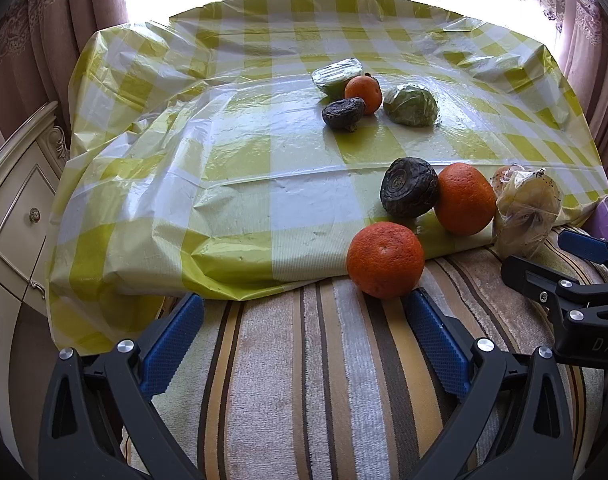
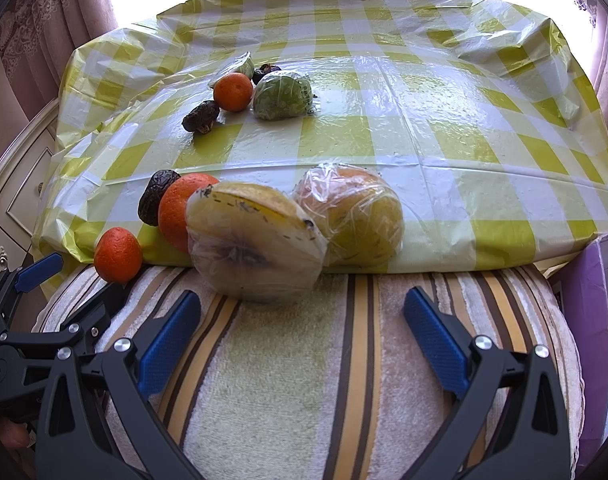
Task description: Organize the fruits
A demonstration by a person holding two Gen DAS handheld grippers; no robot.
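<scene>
Both grippers spread wide over a striped towel, fruit scattered ahead.

The left gripper (image 1: 304, 322) has an orange (image 1: 385, 260) just ahead of its right finger; the right gripper (image 2: 302, 320) faces two film-wrapped fruit halves (image 2: 256, 240) at the checked plastic cloth (image 2: 423, 152). Further oranges, dark shrivelled fruits and green wrapped pieces lie beyond.

The tablecloth (image 1: 244, 184) is glossy, crinkled plastic; the striped towel (image 2: 288, 380) in the lower frame looks like nubby matt cloth; the oranges (image 1: 385, 259) have pebbled skin; two yellow fruits (image 2: 256, 240) wear shiny clear wrap; the gripper pads (image 1: 172, 344) are textured blue plastic.
</scene>
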